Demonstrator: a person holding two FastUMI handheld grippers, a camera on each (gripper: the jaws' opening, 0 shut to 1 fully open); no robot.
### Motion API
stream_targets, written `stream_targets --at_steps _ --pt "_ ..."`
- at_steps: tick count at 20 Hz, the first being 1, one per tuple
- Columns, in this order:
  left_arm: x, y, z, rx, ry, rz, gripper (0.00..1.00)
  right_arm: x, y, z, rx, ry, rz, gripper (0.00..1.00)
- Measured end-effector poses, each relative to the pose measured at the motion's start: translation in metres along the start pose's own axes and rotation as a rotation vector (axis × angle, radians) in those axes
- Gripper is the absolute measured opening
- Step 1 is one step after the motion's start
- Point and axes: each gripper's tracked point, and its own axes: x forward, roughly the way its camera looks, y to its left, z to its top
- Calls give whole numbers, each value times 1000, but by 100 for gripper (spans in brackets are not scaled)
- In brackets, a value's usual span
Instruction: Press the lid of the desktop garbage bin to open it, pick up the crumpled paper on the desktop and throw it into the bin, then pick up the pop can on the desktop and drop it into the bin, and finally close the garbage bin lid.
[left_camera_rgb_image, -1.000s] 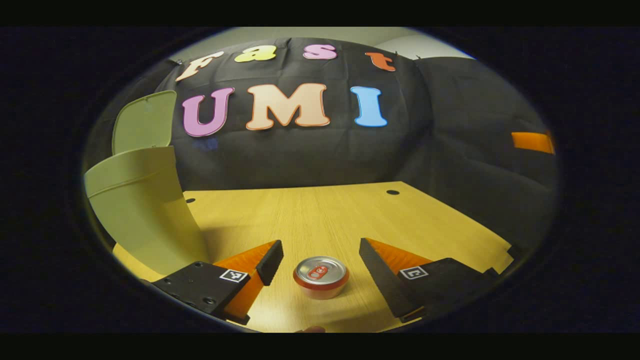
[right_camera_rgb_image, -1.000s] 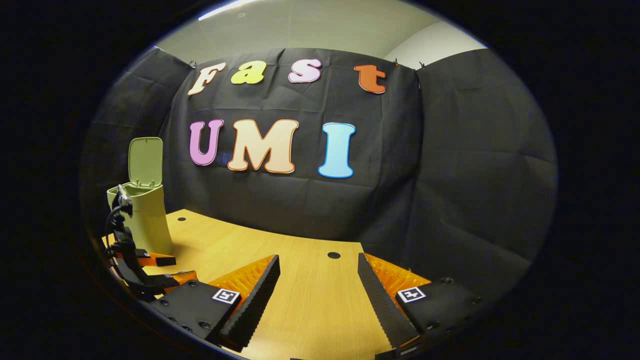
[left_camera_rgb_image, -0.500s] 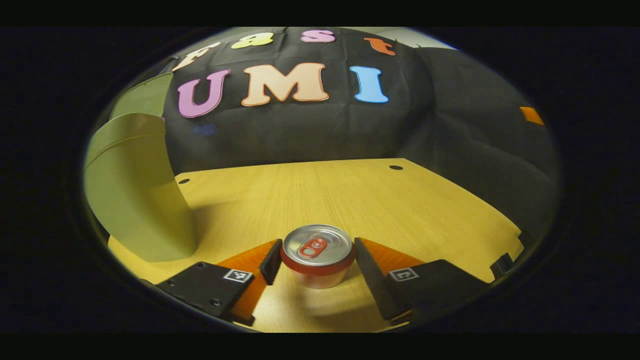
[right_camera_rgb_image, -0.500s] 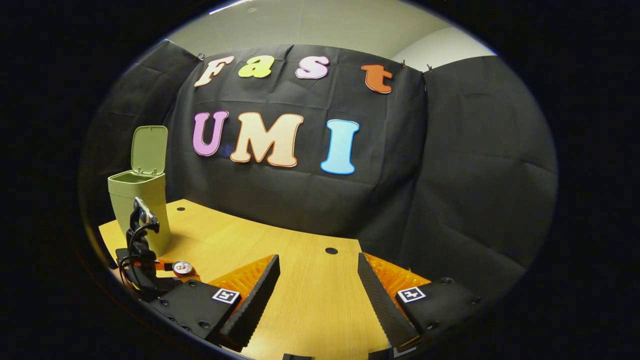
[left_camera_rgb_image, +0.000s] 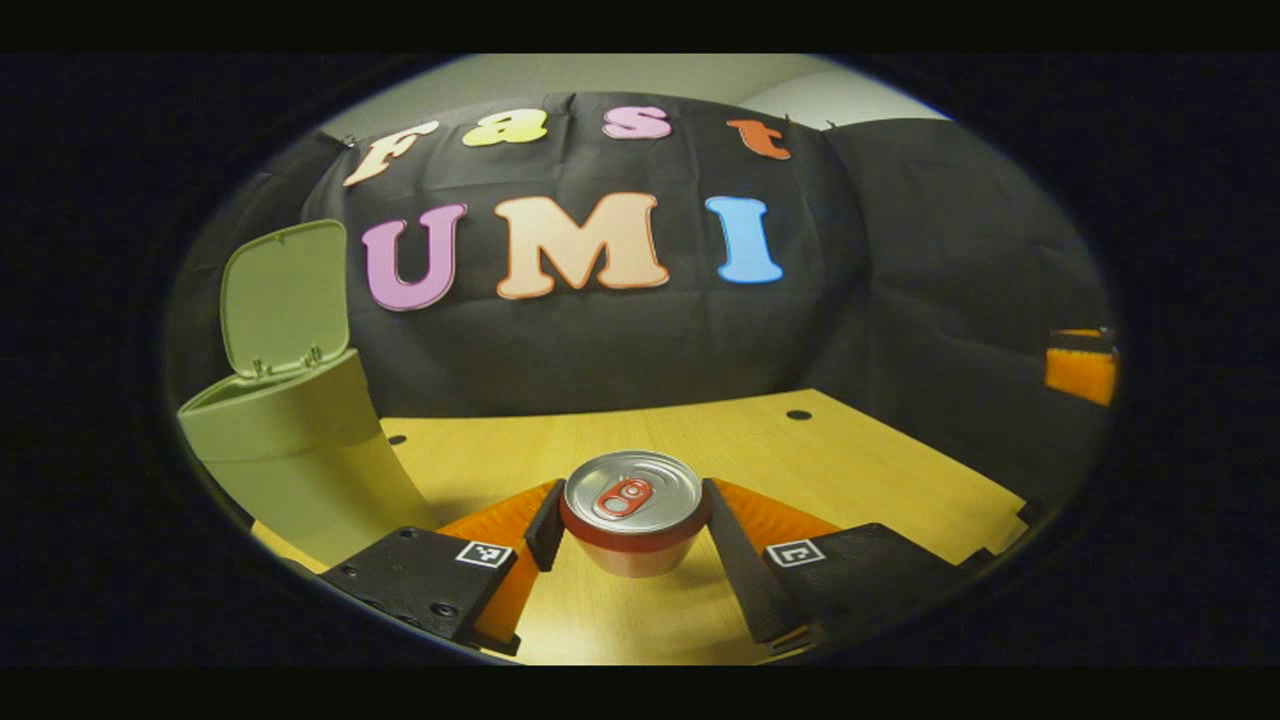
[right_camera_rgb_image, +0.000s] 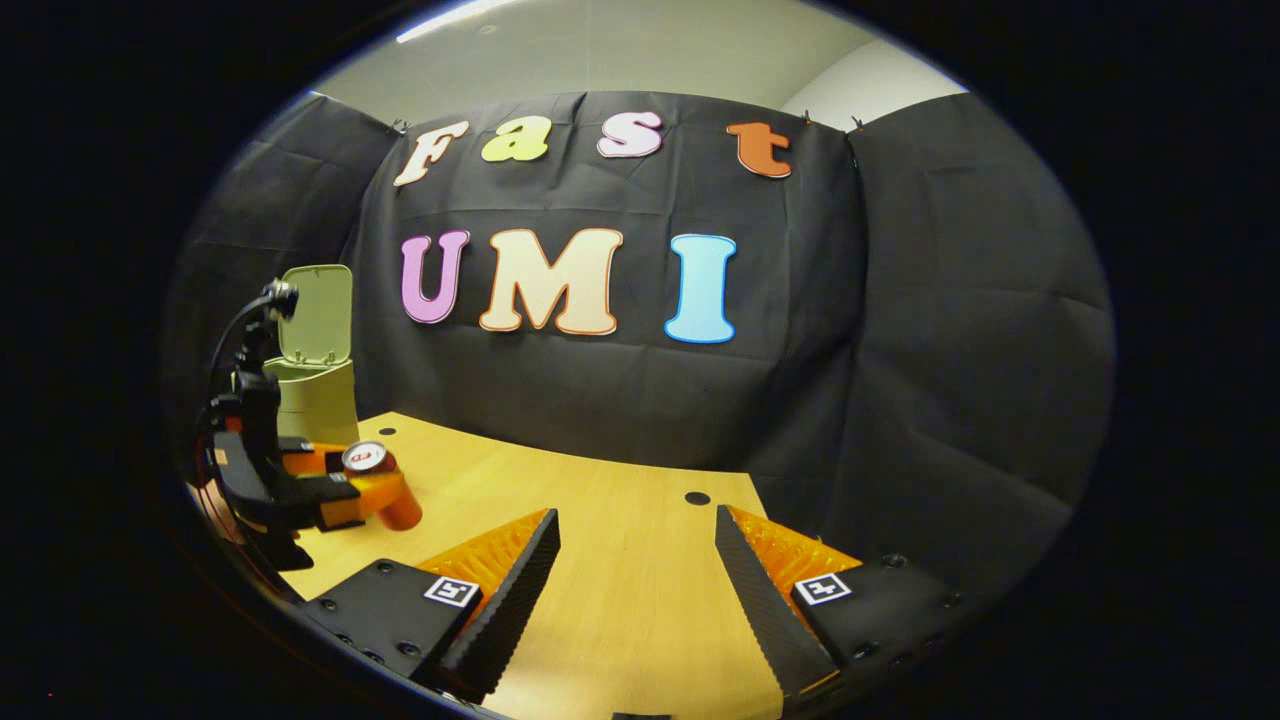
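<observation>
Red-sided pop can (left_camera_rgb_image: 634, 512) stands upright, clamped between both fingers of the left gripper (left_camera_rgb_image: 630, 520); the open bin (left_camera_rgb_image: 290, 450) lies ahead to its left. Right gripper view: right gripper (right_camera_rgb_image: 637, 565) gapes wide, empty; the can (right_camera_rgb_image: 380, 485) appears lifted clear of the desk (right_camera_rgb_image: 620, 560), nearer the bin (right_camera_rgb_image: 315, 395).

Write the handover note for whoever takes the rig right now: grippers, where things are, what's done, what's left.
Left hand-held gripper: shut on the pop can, upright; in the right gripper view the can looks lifted off the desk.
Right hand-held gripper: open, holding nothing, above the desk.
Garbage bin: stands to the left of the can, lid up.
Done: lid opened, can grasped. No crumpled paper seen on the desk; whether it is in the bin cannot be told.
Left: drop the can into the bin, close the lid.
</observation>
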Motion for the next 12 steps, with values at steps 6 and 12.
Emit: stream_targets --at_steps 6,12 --pt "-1 42 68 52 -104 74 77 3 29 5 13 -24 53 98" --pt "-14 102 123 50 -195 163 76 6 48 2 31 -12 84 98"
